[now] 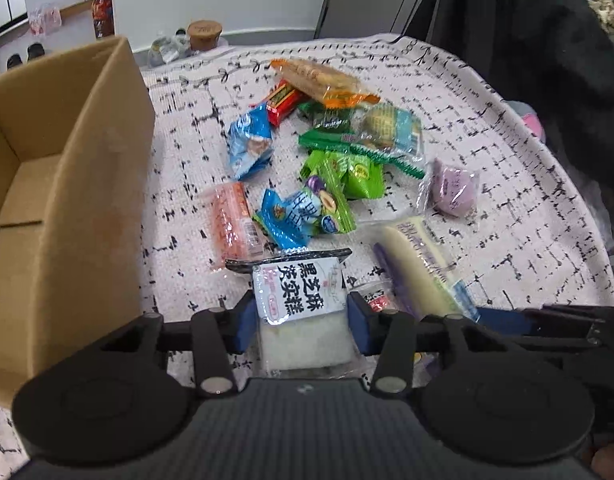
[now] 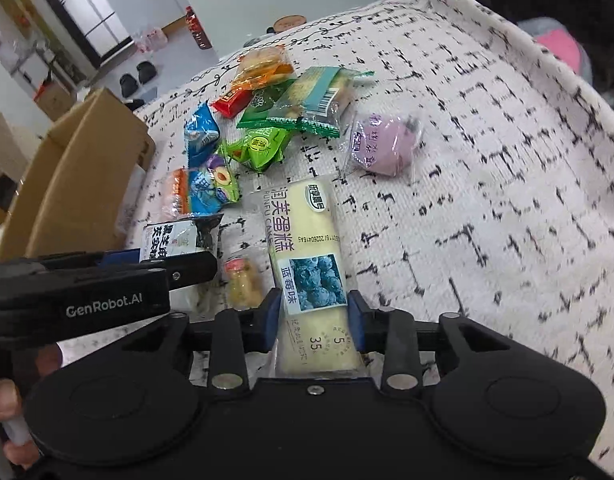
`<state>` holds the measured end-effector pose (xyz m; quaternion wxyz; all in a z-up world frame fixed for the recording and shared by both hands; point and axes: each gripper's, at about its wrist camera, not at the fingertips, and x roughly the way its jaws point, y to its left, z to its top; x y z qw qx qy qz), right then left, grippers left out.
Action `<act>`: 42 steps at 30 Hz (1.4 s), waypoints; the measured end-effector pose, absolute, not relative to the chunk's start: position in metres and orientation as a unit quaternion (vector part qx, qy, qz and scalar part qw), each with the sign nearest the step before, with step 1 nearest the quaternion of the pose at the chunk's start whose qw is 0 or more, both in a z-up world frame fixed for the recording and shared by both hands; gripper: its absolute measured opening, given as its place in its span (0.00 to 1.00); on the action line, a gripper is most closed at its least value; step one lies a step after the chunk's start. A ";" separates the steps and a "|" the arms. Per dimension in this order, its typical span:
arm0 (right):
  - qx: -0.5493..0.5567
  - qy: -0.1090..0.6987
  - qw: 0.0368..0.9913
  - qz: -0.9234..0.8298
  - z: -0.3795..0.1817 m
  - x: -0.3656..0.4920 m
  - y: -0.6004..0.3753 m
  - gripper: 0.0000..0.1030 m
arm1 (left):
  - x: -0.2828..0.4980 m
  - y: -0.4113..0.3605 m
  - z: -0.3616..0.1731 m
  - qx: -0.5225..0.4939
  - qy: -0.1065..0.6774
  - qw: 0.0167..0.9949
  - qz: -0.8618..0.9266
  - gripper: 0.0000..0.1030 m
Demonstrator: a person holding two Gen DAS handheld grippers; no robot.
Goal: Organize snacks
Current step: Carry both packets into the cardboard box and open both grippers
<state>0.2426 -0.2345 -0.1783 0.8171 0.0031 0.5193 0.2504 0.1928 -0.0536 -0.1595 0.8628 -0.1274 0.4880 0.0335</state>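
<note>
Through the left wrist view I have the left gripper [image 1: 303, 316] clamped on a white cake packet [image 1: 297, 308] at six o'clock, the open cardboard box [image 1: 87, 152] at nine o'clock – the packet looks light, soft and crinkly, so I judge a grip across its middle safest, not on the slippery film edges. In the right wrist view my right gripper [image 2: 315, 320] pinches the near end of a long yellow cake bar [image 2: 307, 248] at six o'clock – spongy and easily squashed, I reckon, and likely to droop, so I'd rather hold nearer its centre.
</note>
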 end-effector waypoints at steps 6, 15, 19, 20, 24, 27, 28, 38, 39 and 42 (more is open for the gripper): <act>0.043 0.505 0.827 0.242 -0.164 0.229 -0.245 0.31 | 0.185 -0.049 -0.139 -0.132 0.464 0.876 0.021 0.45; 0.071 0.464 0.850 0.237 -0.130 0.220 -0.249 0.30 | 0.174 -0.038 -0.106 -0.142 0.429 0.892 0.007 0.44; 0.081 0.453 0.853 0.246 -0.119 0.216 -0.241 0.30 | 0.167 -0.029 -0.096 -0.149 0.417 0.897 0.009 0.44; 0.081 0.451 0.853 0.249 -0.117 0.215 -0.238 0.30 | 0.166 -0.026 -0.094 -0.152 0.415 0.897 0.010 0.44; 0.084 0.447 0.852 0.259 -0.112 0.212 -0.221 0.30 | 0.158 -0.013 -0.084 -0.159 0.403 0.901 0.015 0.45; 0.083 0.441 0.851 0.272 -0.107 0.209 -0.207 0.30 | 0.152 -0.002 -0.077 -0.163 0.396 0.903 0.020 0.45; 0.085 0.439 0.851 0.277 -0.105 0.208 -0.202 0.30 | 0.149 0.004 -0.075 -0.163 0.394 0.904 0.024 0.45; 0.090 0.417 0.845 0.322 -0.089 0.206 -0.150 0.30 | 0.132 0.066 -0.068 -0.179 0.386 0.901 0.082 0.45; 0.089 0.416 0.844 0.326 -0.088 0.205 -0.145 0.30 | 0.131 0.072 -0.069 -0.179 0.386 0.900 0.089 0.45; 0.091 0.414 0.841 0.335 -0.087 0.205 -0.131 0.30 | 0.128 0.087 -0.071 -0.182 0.390 0.897 0.104 0.45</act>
